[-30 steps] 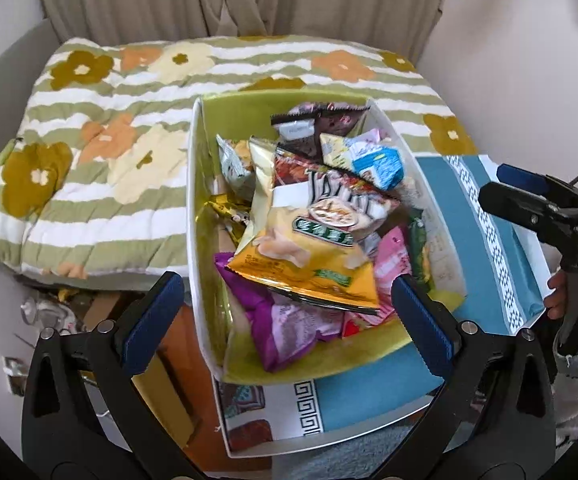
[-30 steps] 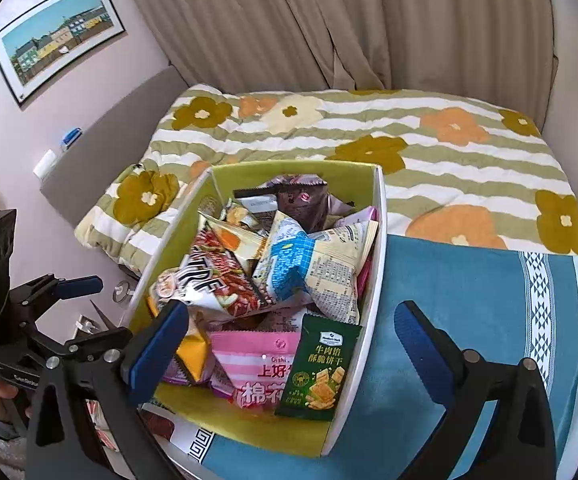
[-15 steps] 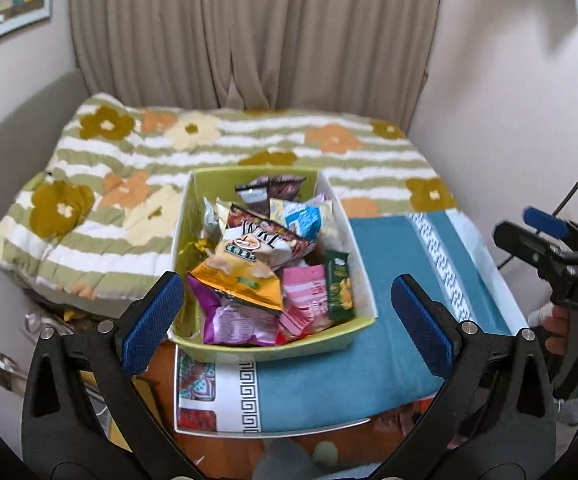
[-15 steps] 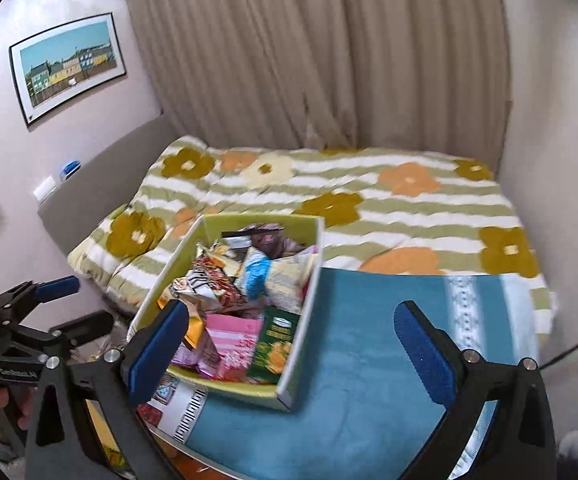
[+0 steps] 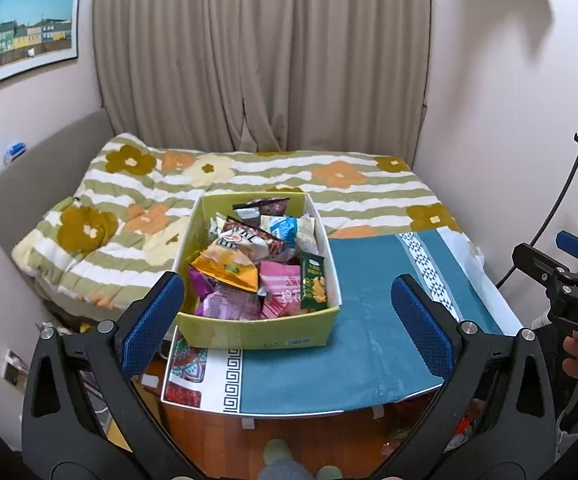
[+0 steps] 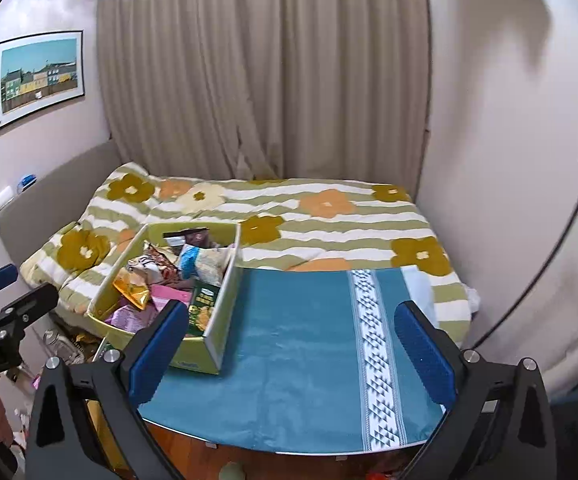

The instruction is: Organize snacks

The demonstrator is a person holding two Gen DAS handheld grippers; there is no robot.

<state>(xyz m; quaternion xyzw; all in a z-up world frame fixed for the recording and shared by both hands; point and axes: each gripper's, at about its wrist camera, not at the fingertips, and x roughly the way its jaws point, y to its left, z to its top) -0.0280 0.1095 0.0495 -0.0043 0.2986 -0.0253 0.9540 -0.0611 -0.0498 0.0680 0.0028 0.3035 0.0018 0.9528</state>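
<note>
A yellow-green box (image 5: 257,330) (image 6: 213,344) full of snack packets stands on the left part of a blue cloth (image 5: 369,320) (image 6: 309,344) over a small table. On top lie an orange chip bag (image 5: 227,270), a pink packet (image 5: 281,292) and a dark green biscuit packet (image 5: 313,286) (image 6: 203,306). My left gripper (image 5: 289,320) is open, well back from the box, nothing between its fingers. My right gripper (image 6: 293,348) is open too, over the bare cloth right of the box. Each gripper shows at the other view's edge: right (image 5: 569,276), left (image 6: 5,300).
Behind the table lies a bed with a striped flower quilt (image 5: 273,176) (image 6: 329,216), beige curtains and a grey headboard (image 5: 37,184) at left. Wooden floor (image 5: 289,428) lies below the table edge, with clutter (image 6: 65,344) at its left. A black stand leg (image 5: 561,204) leans at the right wall.
Both grippers have pulled back and up from the box; it now looks much smaller and the whole bed and curtains have come into view. Both stay open and empty.
</note>
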